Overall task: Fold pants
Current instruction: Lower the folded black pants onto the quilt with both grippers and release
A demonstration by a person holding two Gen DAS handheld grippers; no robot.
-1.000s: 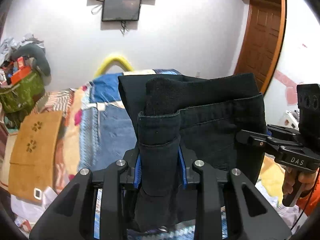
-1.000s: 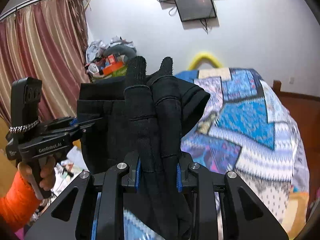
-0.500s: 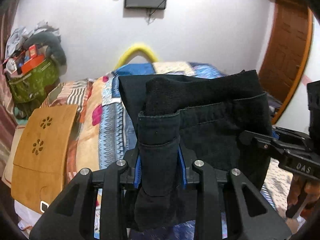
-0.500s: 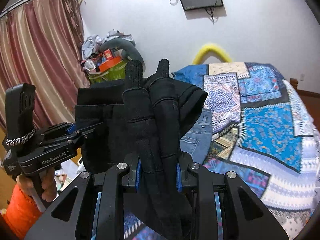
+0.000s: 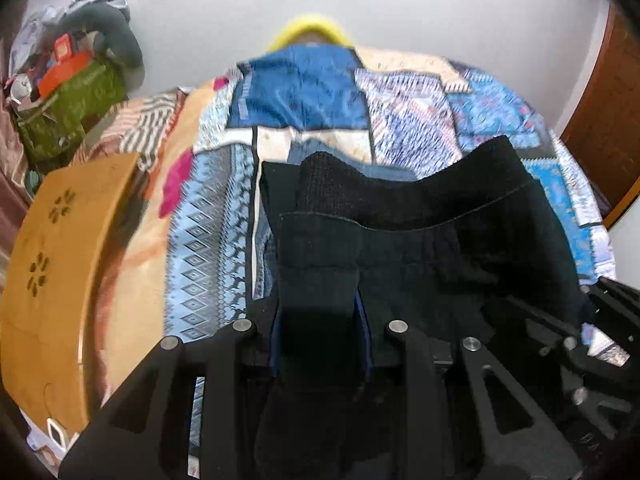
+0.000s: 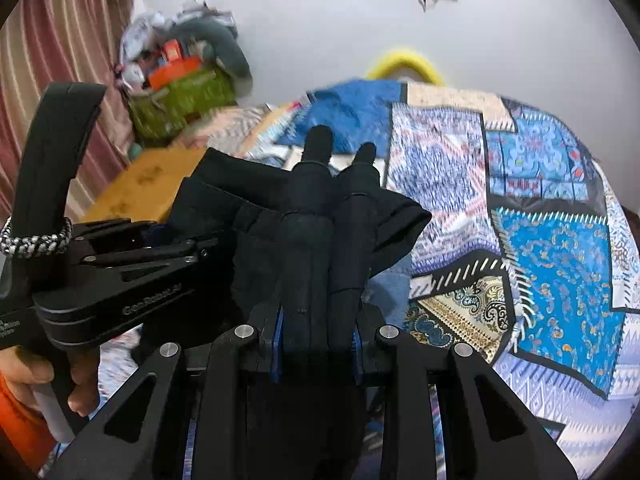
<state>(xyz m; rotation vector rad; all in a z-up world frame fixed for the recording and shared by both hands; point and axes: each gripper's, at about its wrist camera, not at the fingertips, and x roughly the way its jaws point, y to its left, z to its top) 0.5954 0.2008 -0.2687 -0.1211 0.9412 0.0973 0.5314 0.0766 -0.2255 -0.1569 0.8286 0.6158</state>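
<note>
Patchwork bedspread in blues and creams covered the bed ahead of me, running back to a white wall where a yellow curved thing showed at the far edge. Off the bed's left edge stood a tan wooden board with flower cutouts, and beyond it a green basket heaped with clutter against striped curtains. A pair of blue jeans lay on the bedspread under what I held.

My black pants hung in the air above the near part of the bed, not touching it as far as I could tell, held up between my two tools. From the layers at the top edge I judged them already doubled, leg over leg, with the ribbed band showing along the top. What I judged was left: lower them flat onto the bedspread, bring one end over the other, and smooth the stack. No finished fold lay on the bed.

My left gripper had its blue pads pressed together on a thick bunch of the cloth at one top corner. My right gripper was likewise clamped on the opposite corner, where two rolled folds of fabric stood up past the fingertips. In the right camera the left tool appeared at the left side with my hand round its handle.
</note>
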